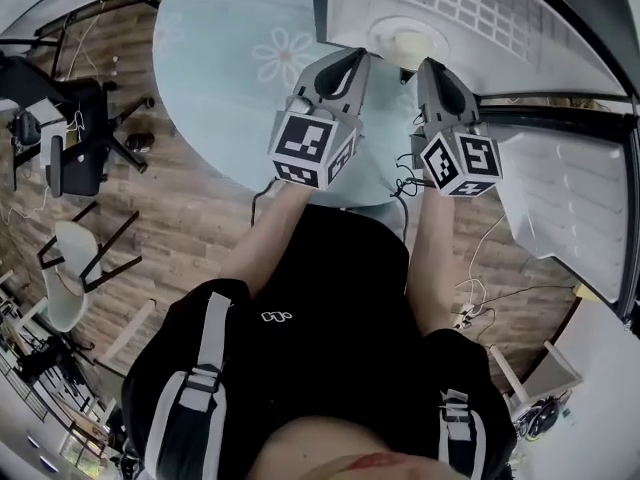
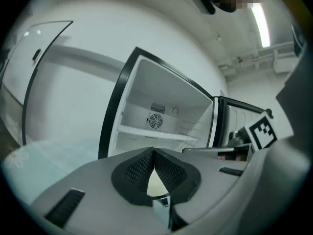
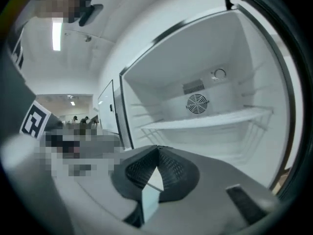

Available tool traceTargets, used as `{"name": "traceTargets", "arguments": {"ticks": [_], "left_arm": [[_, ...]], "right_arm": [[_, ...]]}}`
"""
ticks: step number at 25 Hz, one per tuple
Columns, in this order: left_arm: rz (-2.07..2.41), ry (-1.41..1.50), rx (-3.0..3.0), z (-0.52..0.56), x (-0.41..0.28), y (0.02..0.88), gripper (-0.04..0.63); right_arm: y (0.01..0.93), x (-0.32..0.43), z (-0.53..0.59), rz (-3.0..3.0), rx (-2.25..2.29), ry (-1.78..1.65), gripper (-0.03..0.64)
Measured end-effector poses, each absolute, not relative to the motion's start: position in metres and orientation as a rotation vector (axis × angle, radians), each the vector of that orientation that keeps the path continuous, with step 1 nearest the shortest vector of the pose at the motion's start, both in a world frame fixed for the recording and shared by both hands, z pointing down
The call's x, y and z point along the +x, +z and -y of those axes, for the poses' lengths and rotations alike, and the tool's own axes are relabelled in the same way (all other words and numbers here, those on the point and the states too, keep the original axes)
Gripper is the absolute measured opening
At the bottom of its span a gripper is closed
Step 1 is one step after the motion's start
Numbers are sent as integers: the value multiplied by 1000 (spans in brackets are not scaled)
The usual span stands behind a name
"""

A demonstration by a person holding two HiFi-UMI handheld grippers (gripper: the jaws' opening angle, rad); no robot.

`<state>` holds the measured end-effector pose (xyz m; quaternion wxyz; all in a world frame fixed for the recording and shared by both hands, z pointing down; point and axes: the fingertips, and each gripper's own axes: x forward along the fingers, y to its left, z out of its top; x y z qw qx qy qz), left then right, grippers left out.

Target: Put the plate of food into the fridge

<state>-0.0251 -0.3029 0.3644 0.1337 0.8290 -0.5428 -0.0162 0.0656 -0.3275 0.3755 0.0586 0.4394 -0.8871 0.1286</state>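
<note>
A white plate of pale food [image 1: 405, 40] lies on a white surface inside the open fridge [image 1: 480, 8], just beyond both gripper tips. My left gripper [image 1: 358, 56] is shut and empty, its tips beside the plate's left rim. My right gripper [image 1: 430, 65] is also shut and empty, close to the plate's right rim. In the left gripper view the pads meet at the left gripper [image 2: 153, 151], which points at the empty compartment [image 2: 161, 111]. In the right gripper view the right gripper [image 3: 157, 148] faces the same compartment and its wire shelf [image 3: 210, 120]. The plate is hidden in both gripper views.
The fridge door [image 1: 570, 198] stands open at the right. A pale blue round surface with a daisy print [image 1: 230, 78] lies left of the fridge. Chairs [image 1: 75, 138] and cables [image 1: 490, 288] are on the wooden floor.
</note>
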Motion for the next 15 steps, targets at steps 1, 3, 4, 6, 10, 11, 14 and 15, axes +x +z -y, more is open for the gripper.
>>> {"name": "traceTargets", "arguments": {"ticks": [1, 3, 4, 6, 10, 11, 14, 15], "left_arm": [[1618, -6, 2439, 298, -26, 359, -9], [1675, 45, 2491, 289, -28, 352, -9], [1688, 49, 2501, 285, -30, 350, -9], [1706, 38, 2501, 280, -35, 348, -9], [1708, 15, 2512, 275, -37, 344, -11], [1700, 13, 2522, 274, -35, 343, -11], [1683, 5, 2547, 273, -29, 339, -11], [1681, 3, 2551, 273, -29, 338, -11]], "right_arm": [[368, 57, 319, 2716, 1289, 375, 3], [357, 47, 307, 2757, 1239, 350, 3], [354, 44, 302, 2766, 1229, 331, 3], [349, 39, 294, 2776, 1223, 295, 3], [353, 32, 281, 2747, 1216, 255, 2], [356, 30, 278, 2730, 1209, 246, 2], [357, 23, 274, 2708, 1180, 211, 2], [356, 20, 273, 2707, 1175, 194, 2]]}}
